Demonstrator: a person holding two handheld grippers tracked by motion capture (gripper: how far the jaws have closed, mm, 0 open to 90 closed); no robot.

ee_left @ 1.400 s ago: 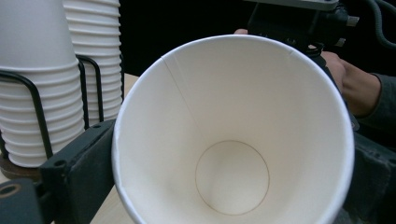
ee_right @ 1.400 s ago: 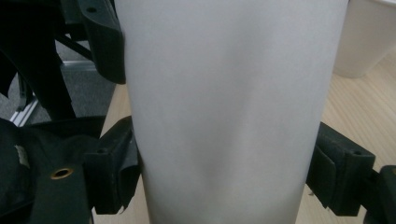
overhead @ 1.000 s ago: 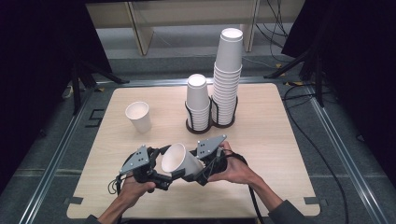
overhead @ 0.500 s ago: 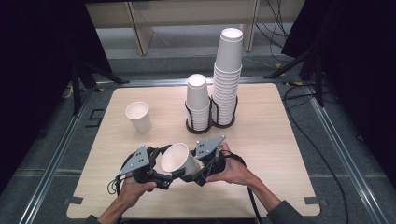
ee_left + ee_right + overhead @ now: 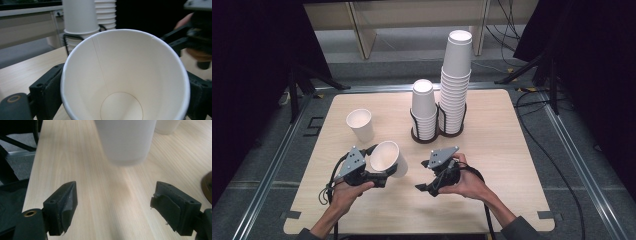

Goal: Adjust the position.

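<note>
My left gripper (image 5: pixel 384 176) clamps a paper cup (image 5: pixel 388 158) by its sides, tilted over the table's (image 5: pixel 492 200) near edge. My right gripper (image 5: pixel 428 175) sits just beside it, jaws wide apart and empty. Beyond stand a lone cup (image 5: pixel 360 125) and racked stacks (image 5: pixel 439 100).

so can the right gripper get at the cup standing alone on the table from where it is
Probably not directly: the left gripper and its held cup sit between the open right gripper and the lone cup.

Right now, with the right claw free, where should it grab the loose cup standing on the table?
Grip the cup mid-wall from the side, jaws level across its width. It stands upright, mouth up, apart from the stacks, so a side approach looks clear.
</note>
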